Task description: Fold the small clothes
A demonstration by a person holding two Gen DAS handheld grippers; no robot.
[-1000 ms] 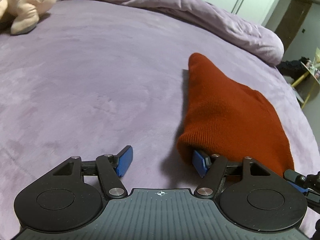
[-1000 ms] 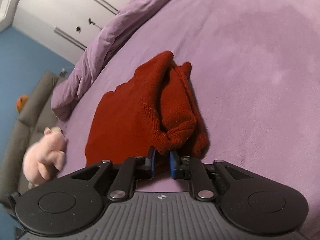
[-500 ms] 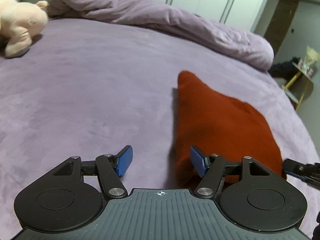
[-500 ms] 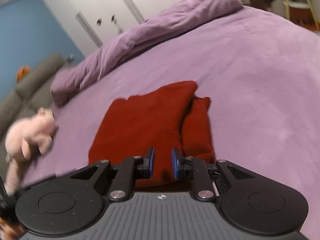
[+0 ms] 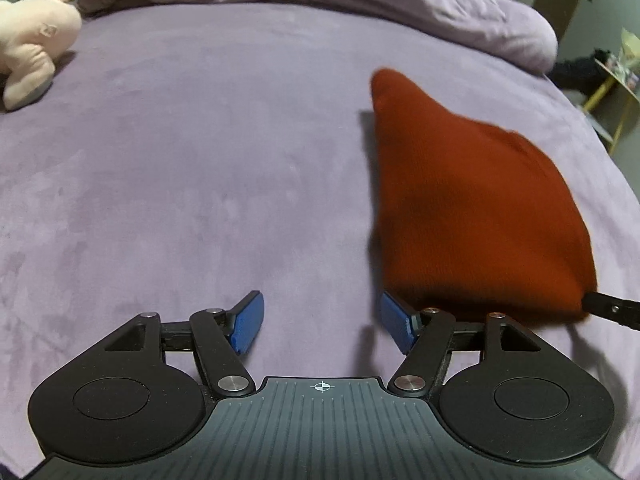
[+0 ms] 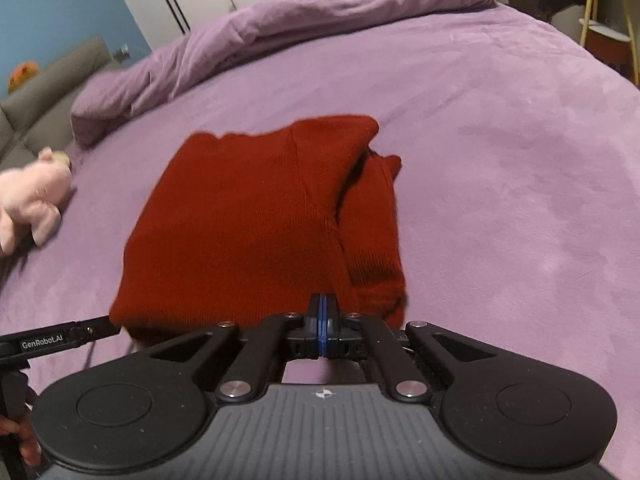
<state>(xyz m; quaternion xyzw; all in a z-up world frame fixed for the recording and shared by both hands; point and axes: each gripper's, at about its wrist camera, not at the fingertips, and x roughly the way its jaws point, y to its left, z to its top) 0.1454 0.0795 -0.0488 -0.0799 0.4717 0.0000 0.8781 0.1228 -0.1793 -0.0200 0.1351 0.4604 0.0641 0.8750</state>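
Right gripper (image 6: 323,330) fingers are pressed together at the sweater's (image 6: 248,220) near edge; whether they pinch cloth is unclear. Left gripper (image 5: 322,326) fingers spread wide, sweater at 1 o'clock.

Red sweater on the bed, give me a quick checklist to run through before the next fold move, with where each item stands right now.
1. Left gripper open and free of cloth: ok, blue pads apart, nothing between them.
2. Right gripper gripping the red sweater: cannot tell; pads are pressed together at its near edge, but no cloth shows between them.
3. Sweater flat on the bed: not ok, a sleeve is bunched along its right side.
4. Landing space beside the sweater: ok, bare purple cover on its left in the left wrist view.
5. Plush toy out of the way: ok, well apart from the sweater.
6. Picture sharpness: not ok, the sweater's edges are blurred.
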